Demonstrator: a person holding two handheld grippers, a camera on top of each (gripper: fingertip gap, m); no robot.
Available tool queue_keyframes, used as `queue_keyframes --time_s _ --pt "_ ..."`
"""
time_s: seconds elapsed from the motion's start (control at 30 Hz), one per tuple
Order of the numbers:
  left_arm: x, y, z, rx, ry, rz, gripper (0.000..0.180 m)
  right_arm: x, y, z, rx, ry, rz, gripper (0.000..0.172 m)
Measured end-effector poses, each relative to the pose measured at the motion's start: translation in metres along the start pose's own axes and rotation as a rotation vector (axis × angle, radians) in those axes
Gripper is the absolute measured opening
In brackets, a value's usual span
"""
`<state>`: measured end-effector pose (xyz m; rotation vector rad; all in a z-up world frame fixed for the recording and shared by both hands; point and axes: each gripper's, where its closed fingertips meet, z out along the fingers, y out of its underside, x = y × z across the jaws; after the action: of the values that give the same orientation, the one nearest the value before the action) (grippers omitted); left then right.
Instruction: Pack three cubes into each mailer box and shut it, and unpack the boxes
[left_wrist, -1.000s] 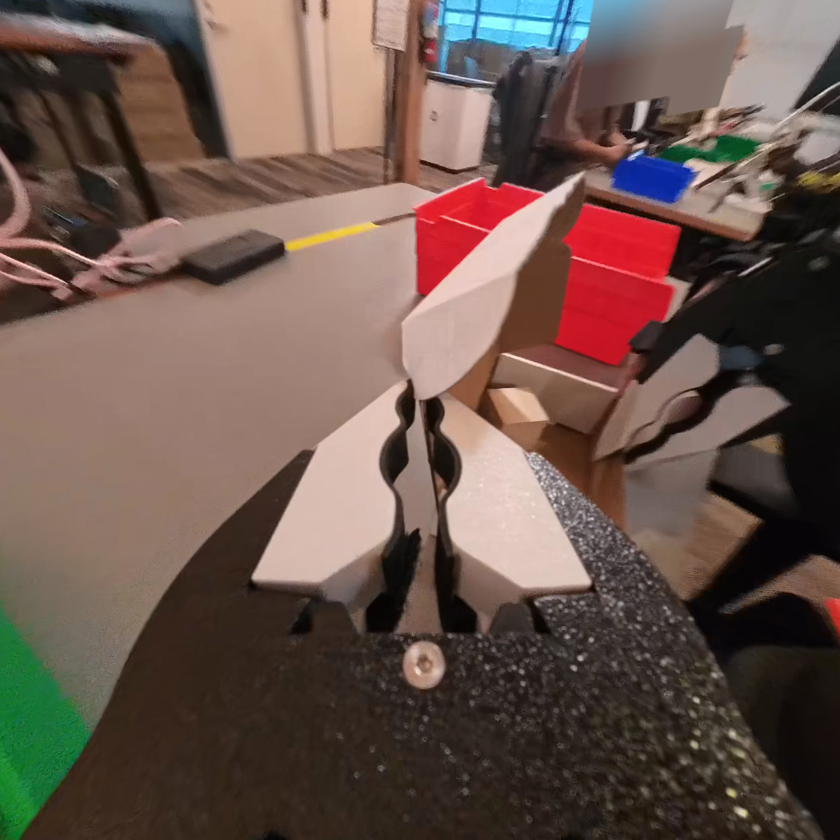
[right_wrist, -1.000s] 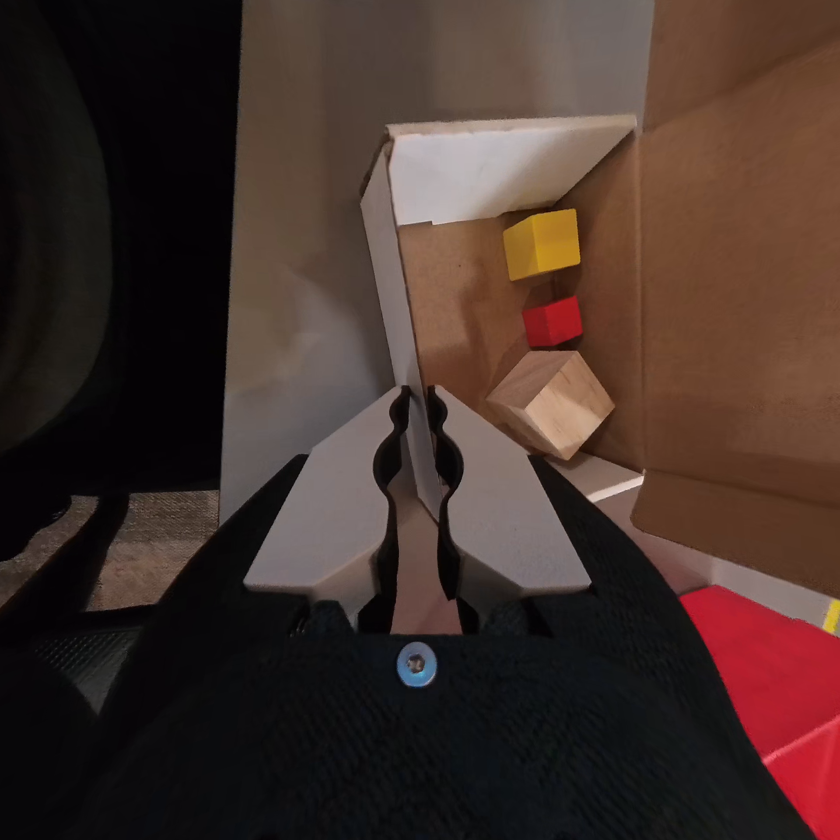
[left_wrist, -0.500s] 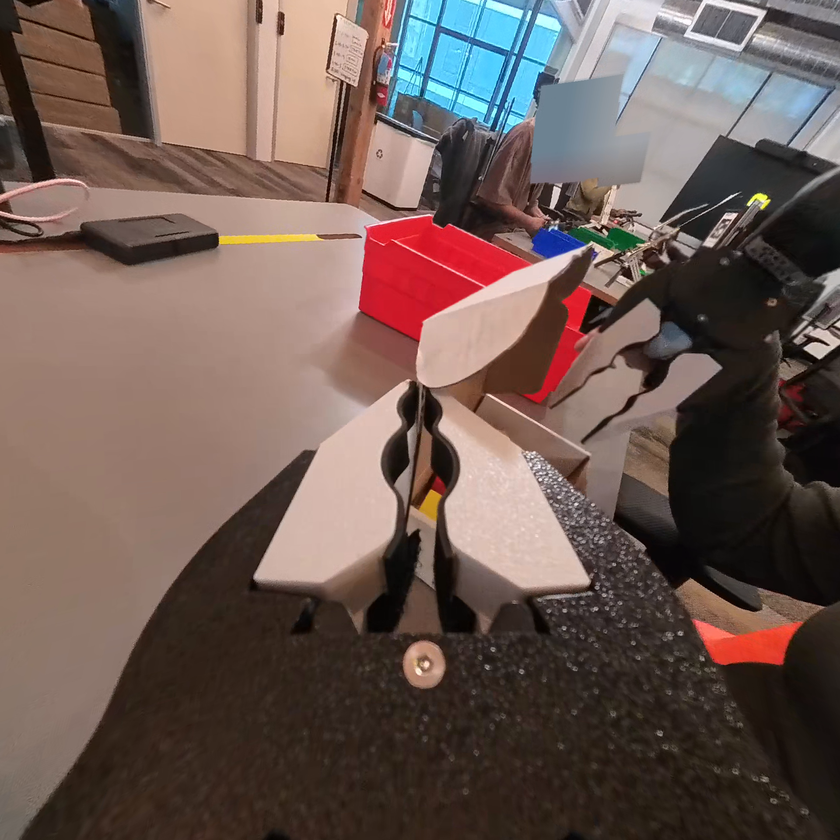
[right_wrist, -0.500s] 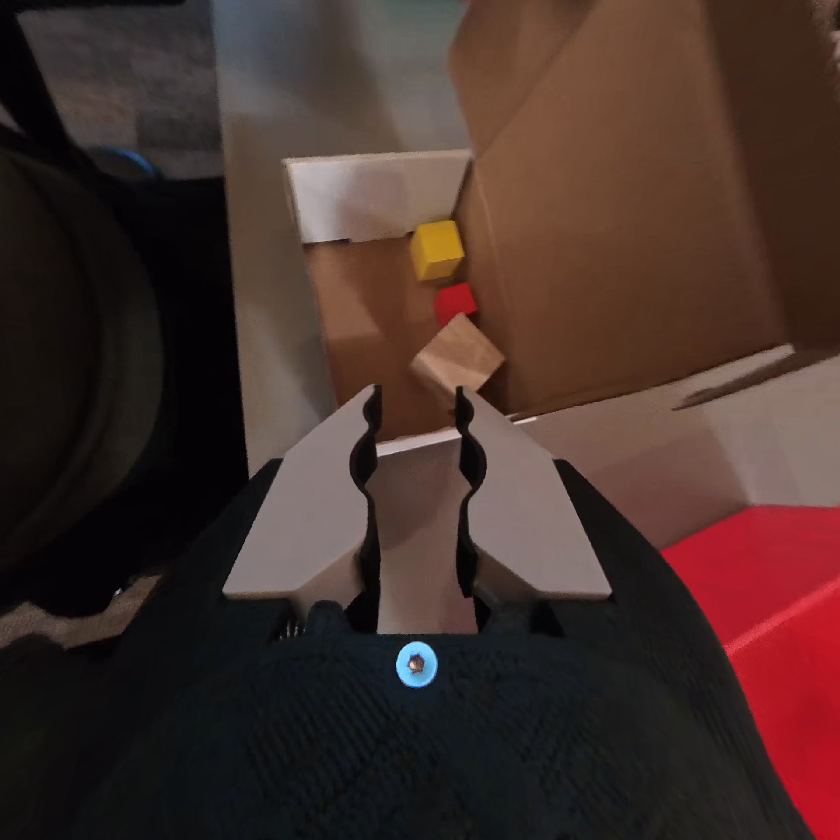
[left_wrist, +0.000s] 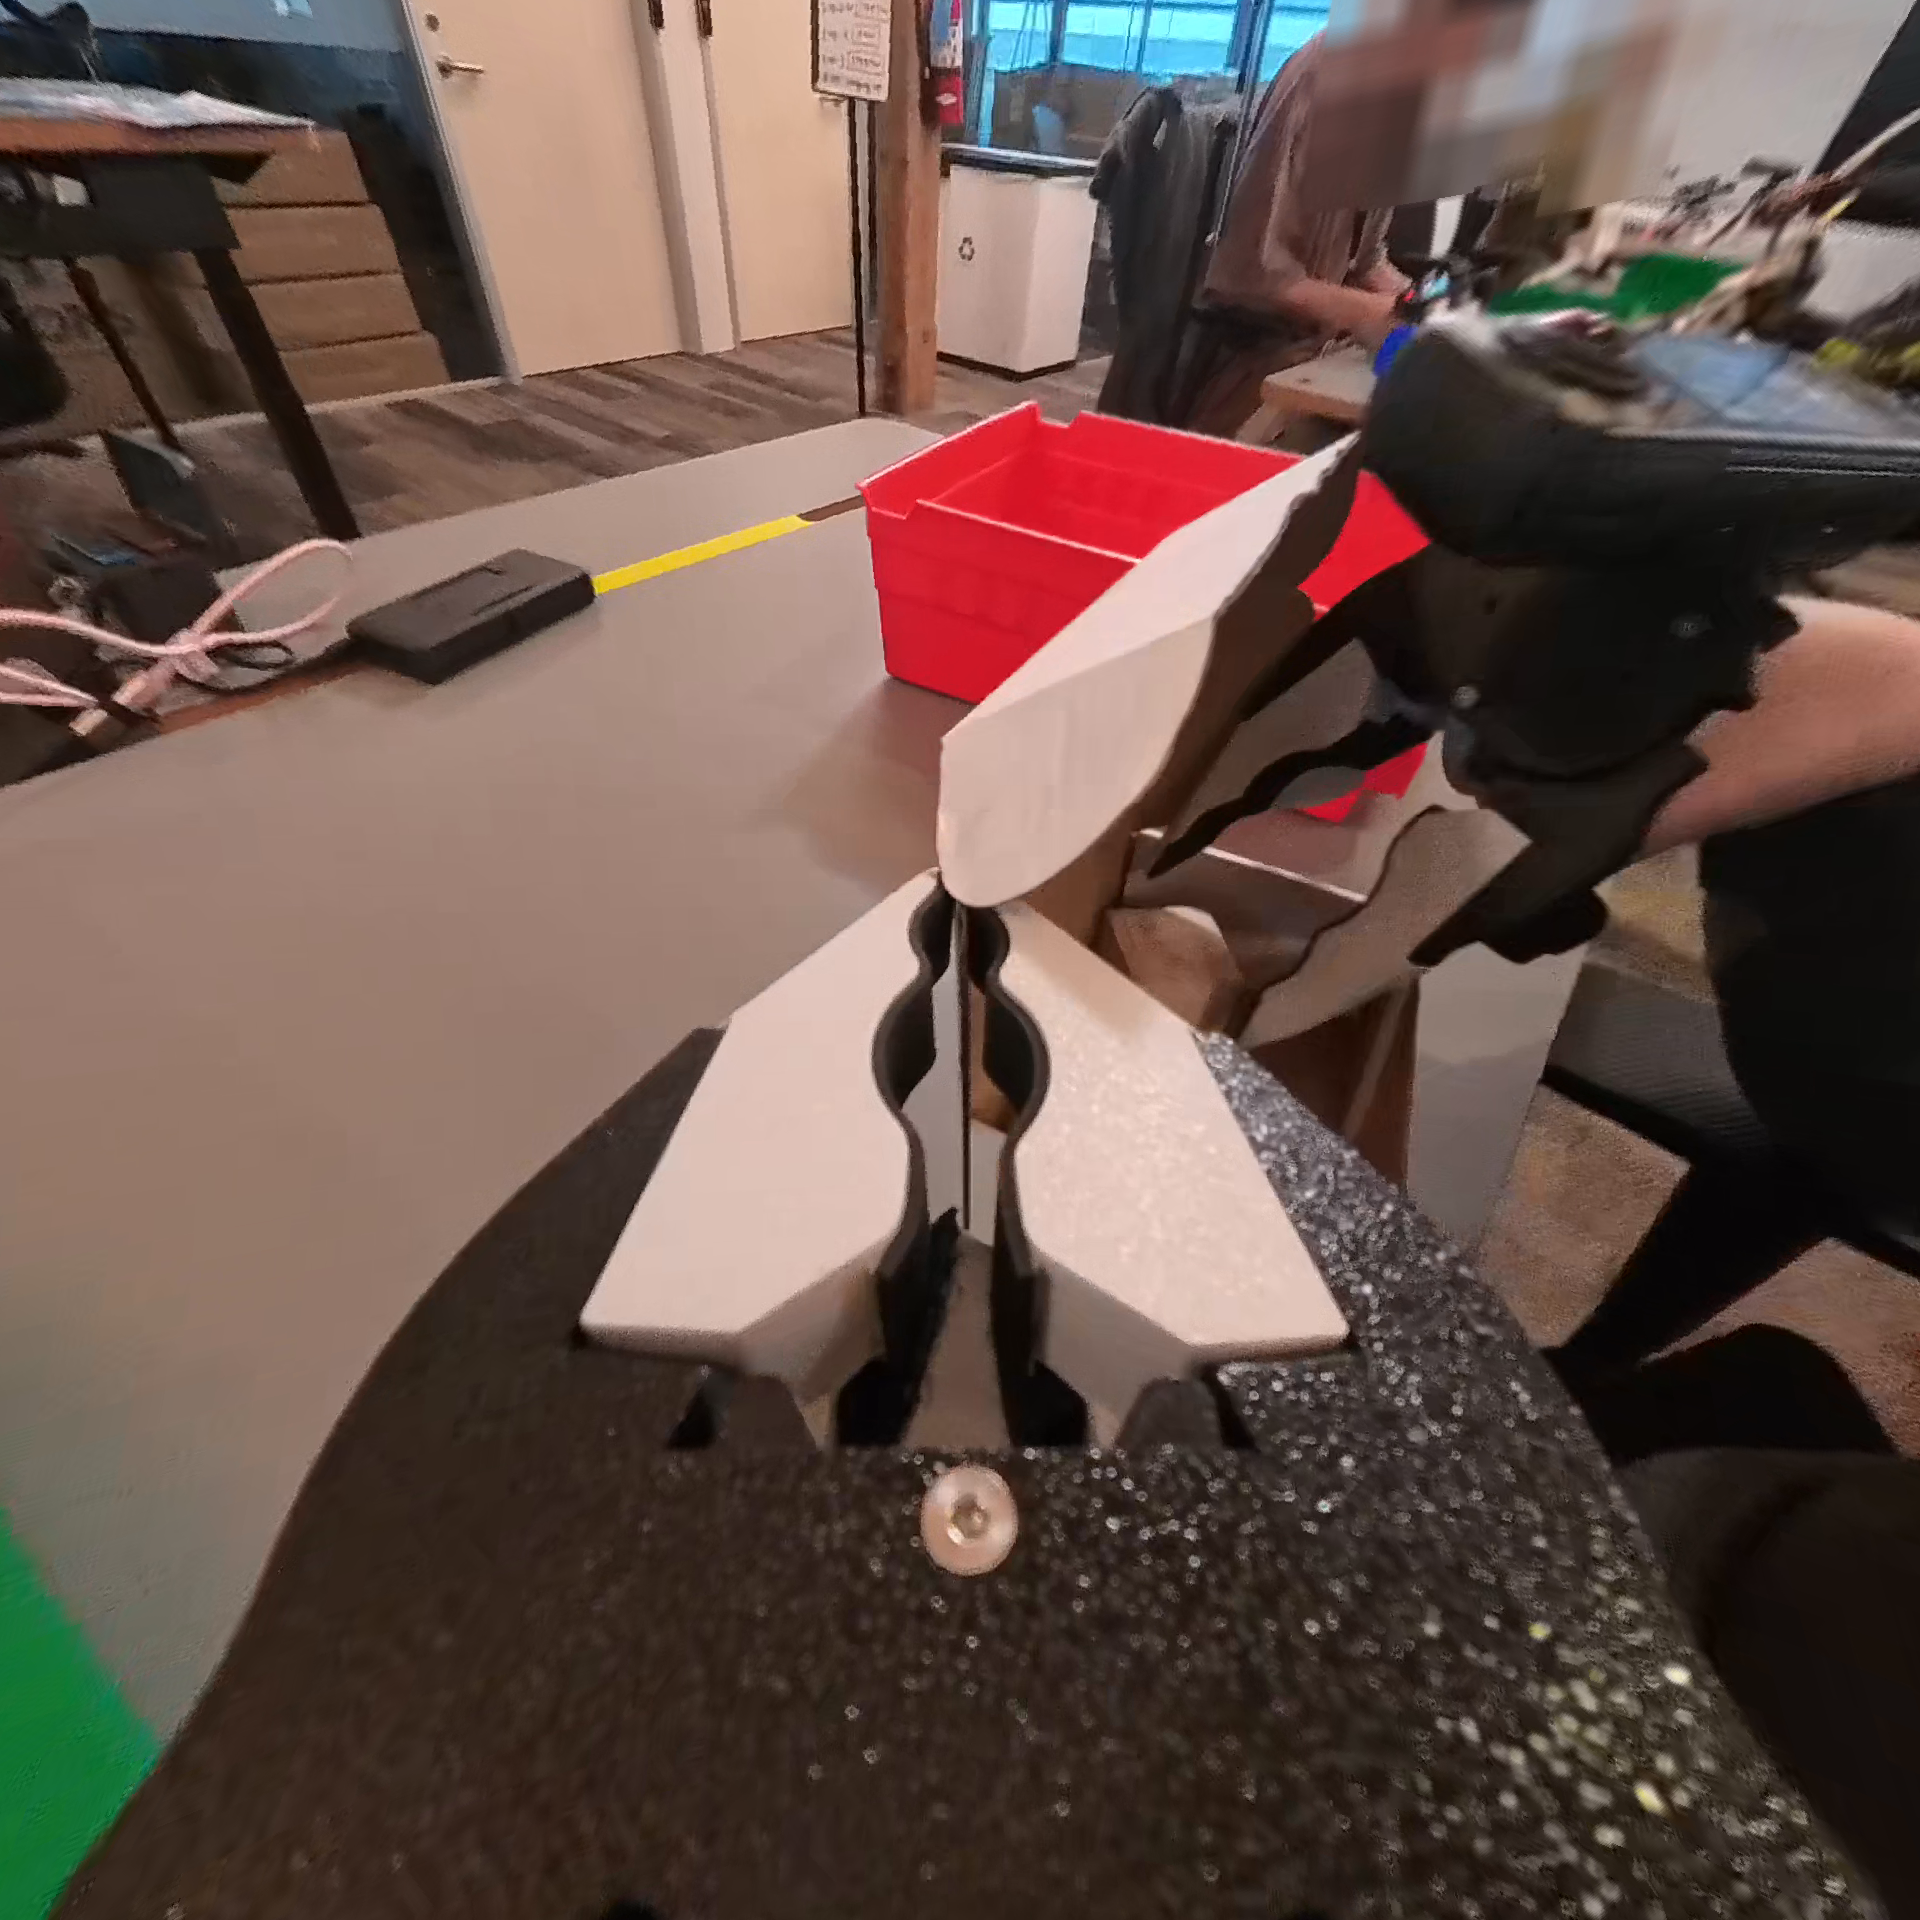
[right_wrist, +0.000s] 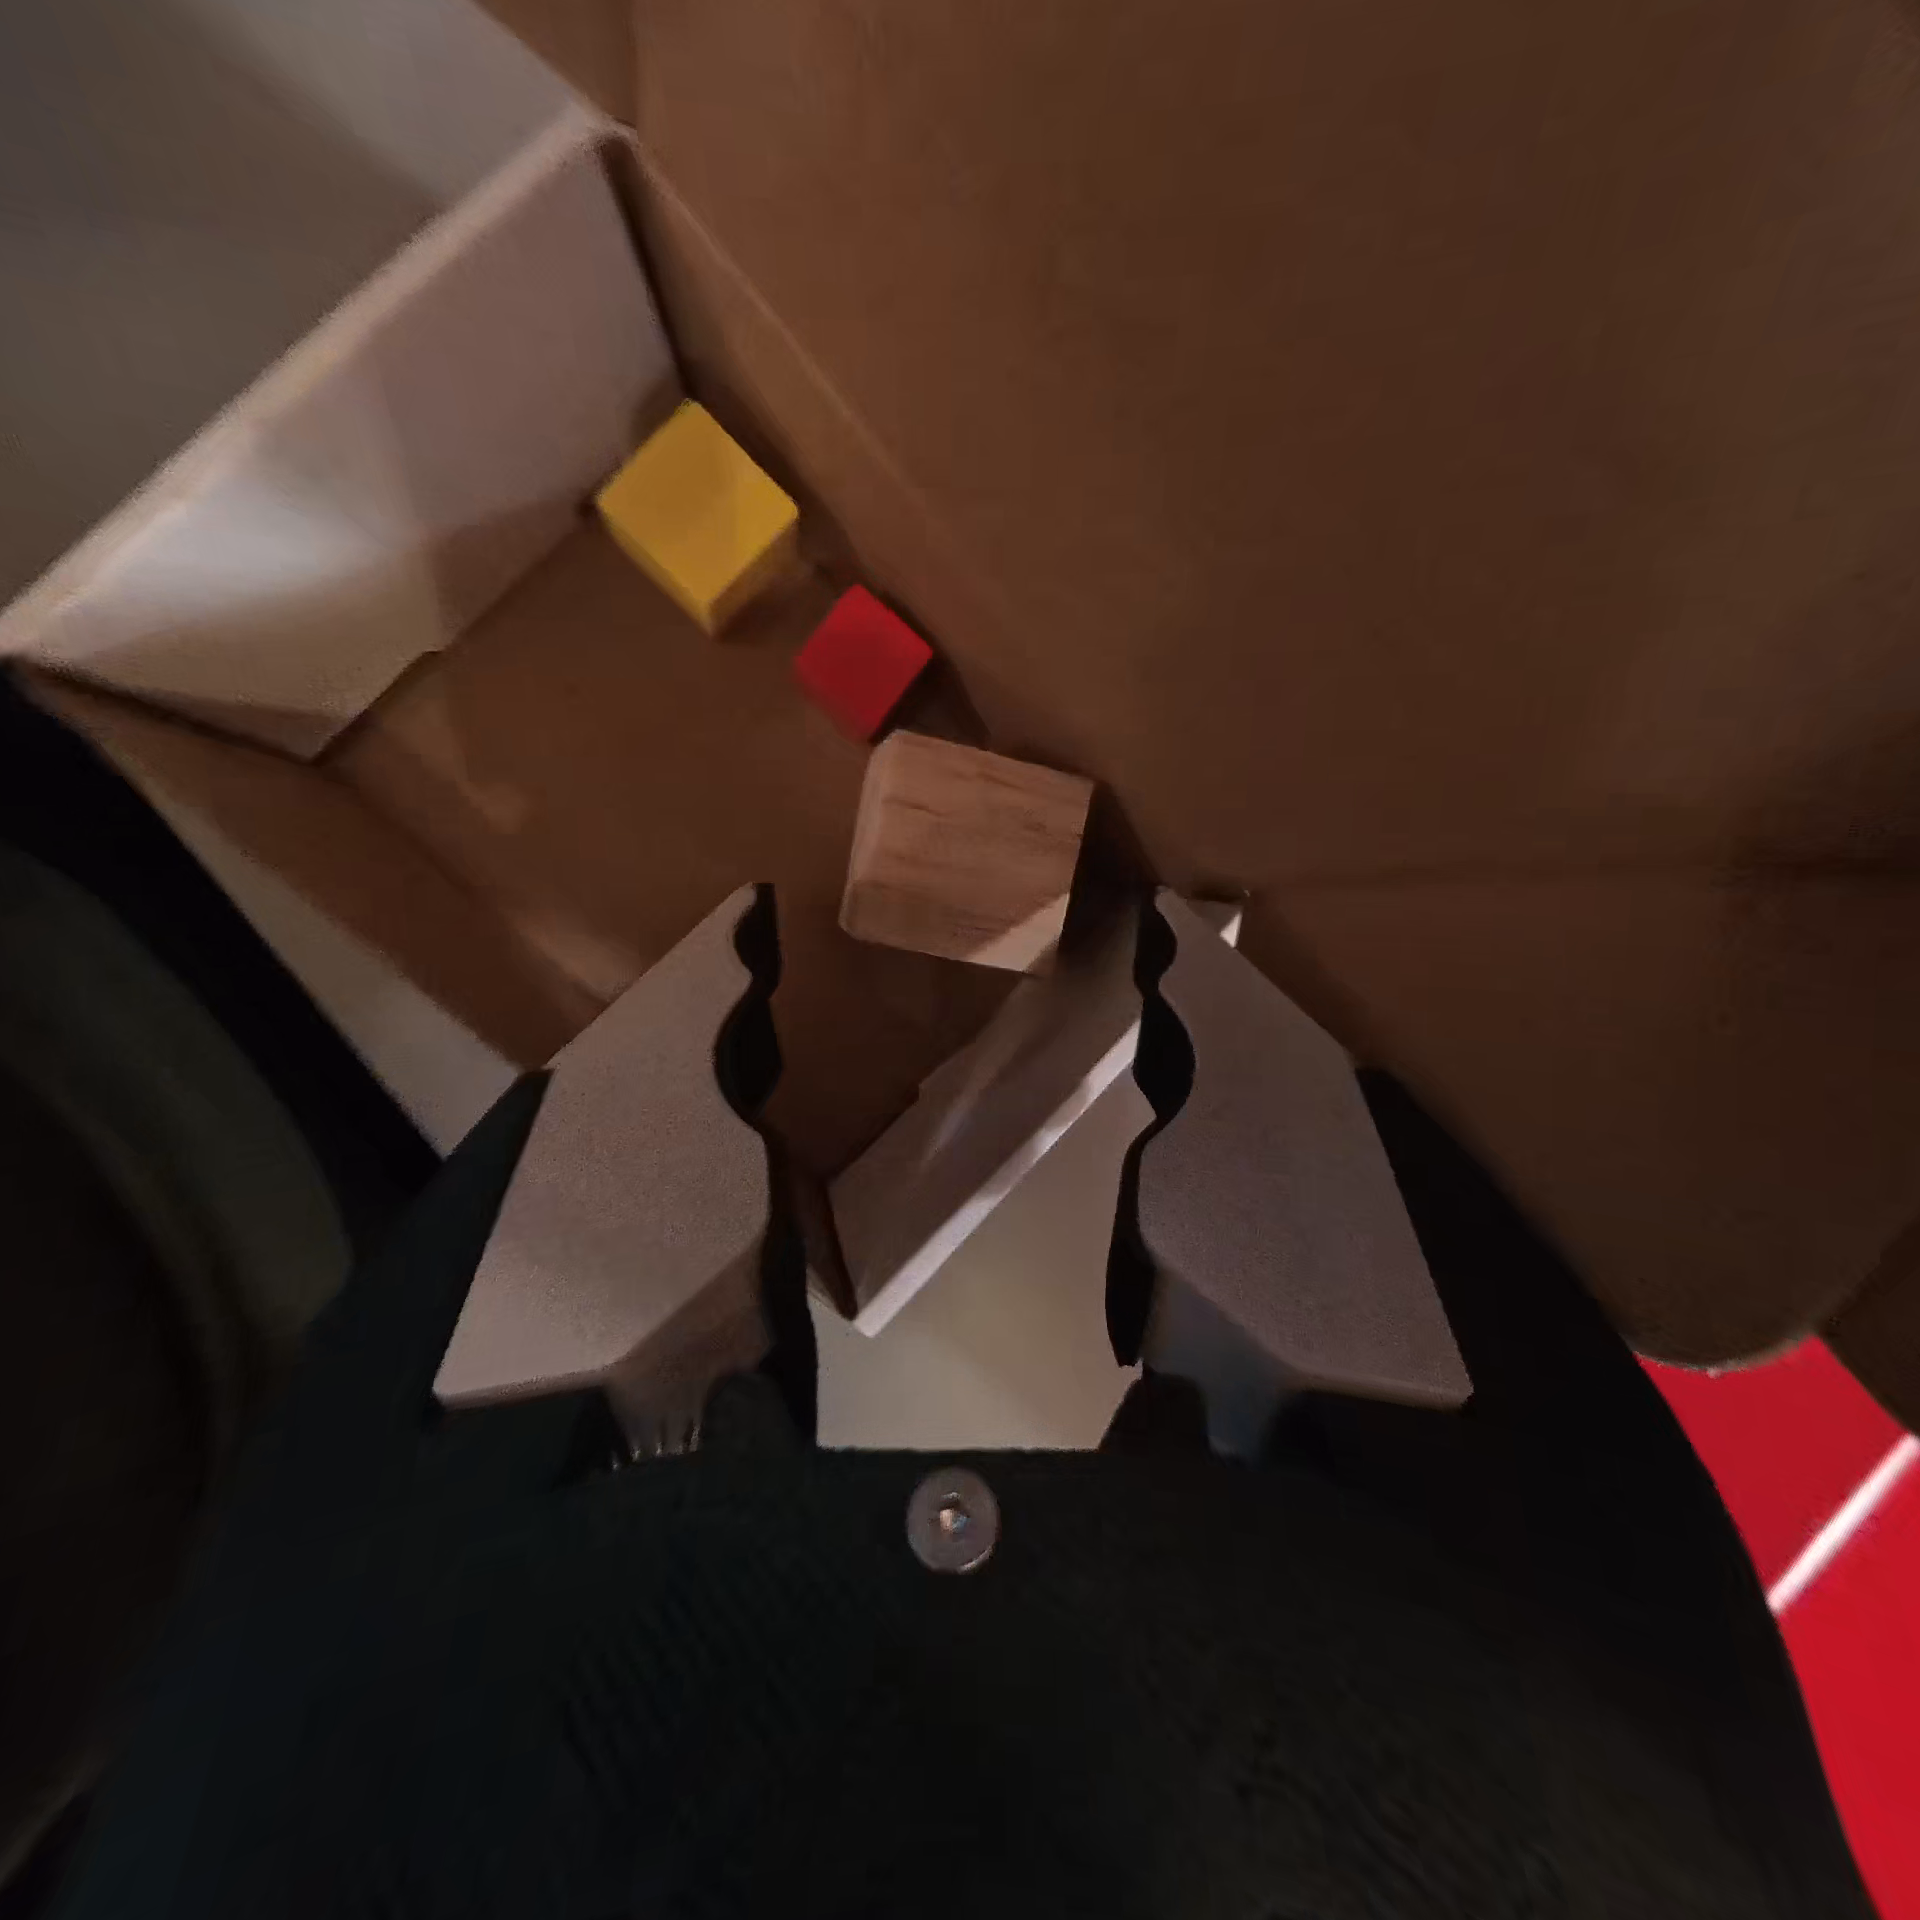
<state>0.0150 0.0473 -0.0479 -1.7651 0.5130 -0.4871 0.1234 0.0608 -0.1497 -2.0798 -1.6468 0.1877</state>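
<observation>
The mailer box lies open, its brown inside (right_wrist: 623, 779) facing the right wrist view. In it lie a yellow cube (right_wrist: 696, 514), a red cube (right_wrist: 862, 655) and a wooden cube (right_wrist: 966, 847) along the brown lid (right_wrist: 1351, 416). My right gripper (right_wrist: 954, 902) is open, its tips just short of the wooden cube and not touching it. It also shows in the left wrist view (left_wrist: 1216, 935), reaching into the box. My left gripper (left_wrist: 961, 914) is shut on a thin box wall, and the white flap (left_wrist: 1122, 707) rises above its tips.
A red bin (left_wrist: 1039, 551) stands on the grey table (left_wrist: 416, 935) behind the box and shows in the right wrist view (right_wrist: 1818, 1507). A black device (left_wrist: 473, 613), yellow tape (left_wrist: 696, 545) and a pink cable (left_wrist: 187, 644) lie far left. A person sits at a back bench (left_wrist: 1299, 208). There is about 15 cm between the tips of the two grippers.
My right gripper let go of the box wall, opened wide and moved into the box up to the wooden cube. My left gripper kept its hold on the box wall.
</observation>
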Motion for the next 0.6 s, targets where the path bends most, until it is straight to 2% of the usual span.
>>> queue_keyframes --time_s 0.03,0.13,0.27,0.37,0.5,0.6 --pt "0.002 -0.001 -0.001 -0.007 -0.015 0.028 0.000 0.003 0.001 0.003 -0.017 0.028 0.013 0.069" --pt "0.003 -0.001 -0.003 -0.031 -0.058 0.091 0.000 0.006 -0.002 0.005 -0.017 0.057 0.028 0.068" --pt "0.002 0.000 -0.003 -0.029 -0.062 0.082 0.000 0.006 -0.002 0.005 -0.010 0.046 0.039 0.068" --pt "-0.006 0.003 0.000 -0.027 -0.097 0.078 0.000 0.006 -0.003 -0.004 -0.010 0.099 0.038 0.068" --pt "-0.017 0.002 0.001 -0.001 -0.132 0.048 0.000 -0.011 -0.026 -0.025 0.140 0.033 0.010 0.066" --pt "-0.017 0.002 0.001 0.010 -0.104 0.016 0.000 -0.015 -0.036 -0.023 0.191 -0.004 0.016 0.064"
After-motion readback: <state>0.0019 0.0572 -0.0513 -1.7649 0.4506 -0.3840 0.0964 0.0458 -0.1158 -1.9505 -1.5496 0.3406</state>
